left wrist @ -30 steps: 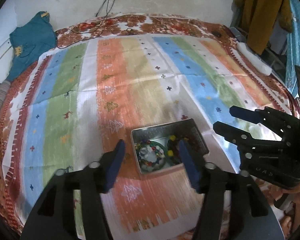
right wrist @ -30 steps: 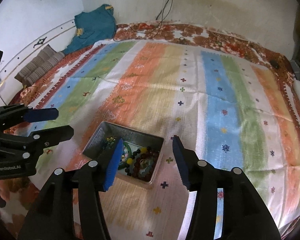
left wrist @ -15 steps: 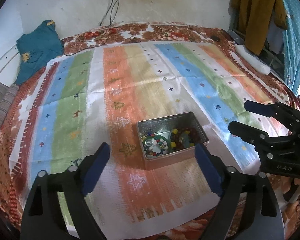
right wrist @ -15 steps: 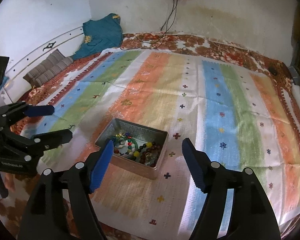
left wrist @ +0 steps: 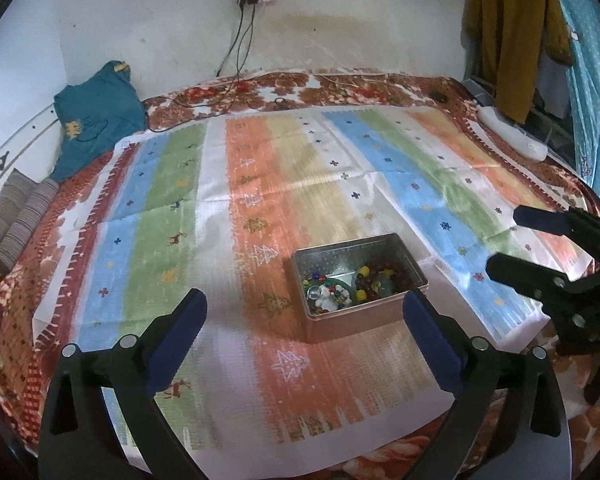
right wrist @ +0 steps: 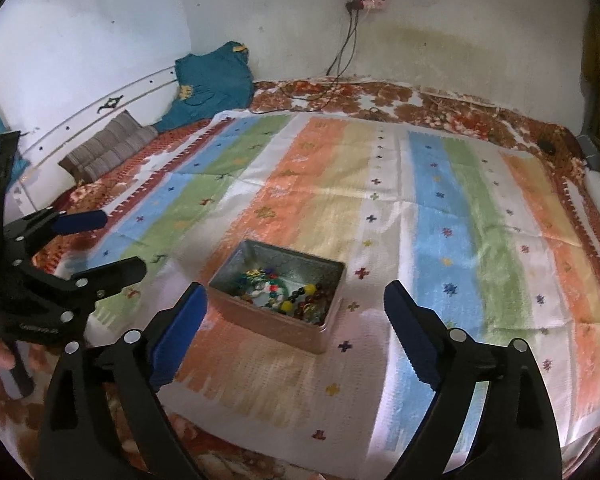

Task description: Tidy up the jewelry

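Observation:
A small open metal tin [left wrist: 416, 271] stands on a striped mat [left wrist: 300, 184] and holds several bead bracelets and other jewelry [left wrist: 346, 286]. The tin [right wrist: 332, 300] and its beads [right wrist: 284, 294] also show in the right wrist view. My left gripper [left wrist: 304, 314] is open and empty, held above the mat just in front of the tin; it also shows in the right wrist view [right wrist: 114, 244]. My right gripper [right wrist: 296, 304] is open and empty, just in front of the tin; it also shows in the left wrist view [left wrist: 508, 238], right of the tin.
The mat lies on a floral bedspread [left wrist: 284, 92] against a white wall. A teal garment [left wrist: 96, 116] and a striped cushion [left wrist: 16, 220] lie at the back left. Cables [left wrist: 236, 52] hang from a wall socket. Clothes [left wrist: 512, 32] hang at the right.
Both grippers have drawn back and up from the tin, and their jaws have opened wider. The tin and its jewelry have stayed in place.

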`<state>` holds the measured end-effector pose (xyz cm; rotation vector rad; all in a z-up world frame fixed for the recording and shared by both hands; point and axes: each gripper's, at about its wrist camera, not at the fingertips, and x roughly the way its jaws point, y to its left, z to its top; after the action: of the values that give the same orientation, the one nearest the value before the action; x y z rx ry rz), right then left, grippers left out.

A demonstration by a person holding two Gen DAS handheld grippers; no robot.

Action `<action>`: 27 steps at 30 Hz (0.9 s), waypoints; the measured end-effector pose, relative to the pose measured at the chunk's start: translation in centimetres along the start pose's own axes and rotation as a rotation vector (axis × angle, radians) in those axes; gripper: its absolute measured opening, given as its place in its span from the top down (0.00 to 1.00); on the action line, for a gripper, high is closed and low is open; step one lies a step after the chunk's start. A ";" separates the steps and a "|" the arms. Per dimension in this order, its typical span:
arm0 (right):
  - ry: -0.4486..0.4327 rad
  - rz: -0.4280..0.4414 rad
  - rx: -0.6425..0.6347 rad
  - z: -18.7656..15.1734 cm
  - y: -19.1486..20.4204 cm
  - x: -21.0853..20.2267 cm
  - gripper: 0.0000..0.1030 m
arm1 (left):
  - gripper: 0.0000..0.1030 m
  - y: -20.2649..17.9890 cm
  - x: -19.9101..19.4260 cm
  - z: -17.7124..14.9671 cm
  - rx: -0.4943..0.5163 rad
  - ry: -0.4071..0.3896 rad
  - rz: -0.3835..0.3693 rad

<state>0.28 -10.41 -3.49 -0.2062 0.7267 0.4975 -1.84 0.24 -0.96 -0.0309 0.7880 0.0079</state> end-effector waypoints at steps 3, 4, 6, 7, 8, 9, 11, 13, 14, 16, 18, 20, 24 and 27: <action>-0.010 -0.012 -0.010 -0.2 0.2 -0.3 0.11 | 0.06 0.0 0.0 0.0 0.004 -0.002 0.001; -0.015 -0.014 -0.013 -0.2 0.3 -0.4 0.11 | 0.06 0.0 0.0 0.0 0.006 -0.005 0.000; -0.023 -0.018 -0.012 -0.3 0.2 -0.6 0.10 | 0.06 -0.2 -0.1 -0.1 0.017 -0.012 -0.003; -0.023 -0.017 -0.010 -0.3 0.2 -0.6 0.10 | 0.06 -0.3 -0.2 -0.2 0.021 -0.017 0.000; -0.024 -0.014 -0.008 -0.3 0.2 -0.6 0.10 | 0.06 -0.4 -0.3 -0.3 0.024 -0.023 0.003; -0.025 -0.014 -0.007 -0.4 0.2 -0.6 0.10 | 0.06 -0.5 -0.4 -0.3 0.025 -0.026 0.002; -0.022 -0.006 -0.007 -0.4 0.1 -0.6 0.08 | 0.06 -0.6 -0.5 -0.4 0.022 -0.031 0.000; -0.024 -0.008 -0.012 -0.5 0.1 -0.6 0.07 | 0.06 -0.6 -0.7 -0.3 0.022 -0.044 0.000; -0.025 -0.006 -0.014 -0.4 0.1 -0.7 0.07 | 0.06 -0.6 -0.8 -0.3 0.021 -0.049 -0.003; -0.026 -0.005 -0.014 -0.5 0.1 -0.7 0.07 | 0.06 -0.8 -0.9 -0.3 0.023 -0.060 -0.009; -0.027 -0.010 -0.016 -0.5 0.2 -0.6 0.07 | 0.06 -1.0 -1.1 -0.3 0.033 -0.068 -0.012; -0.028 -0.016 -0.017 -0.6 0.3 -0.6 0.07 | 0.06 -1.2 -1.2 -0.3 0.040 -0.072 -0.004; -0.065 -0.031 0.001 -0.5 0.2 -1.4 0.07 | 0.06 -1.4 -1.5 -0.4 0.048 -0.081 -0.015; -0.072 -0.024 0.017 -0.7 -0.1 -1.7 0.07 | 0.06 -1.5 -1.6 -0.4 0.048 -0.083 -0.014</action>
<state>-1.13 -11.36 -2.82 -0.1798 0.6579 0.4734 -3.20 -1.22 -0.11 0.0099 0.7046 -0.0226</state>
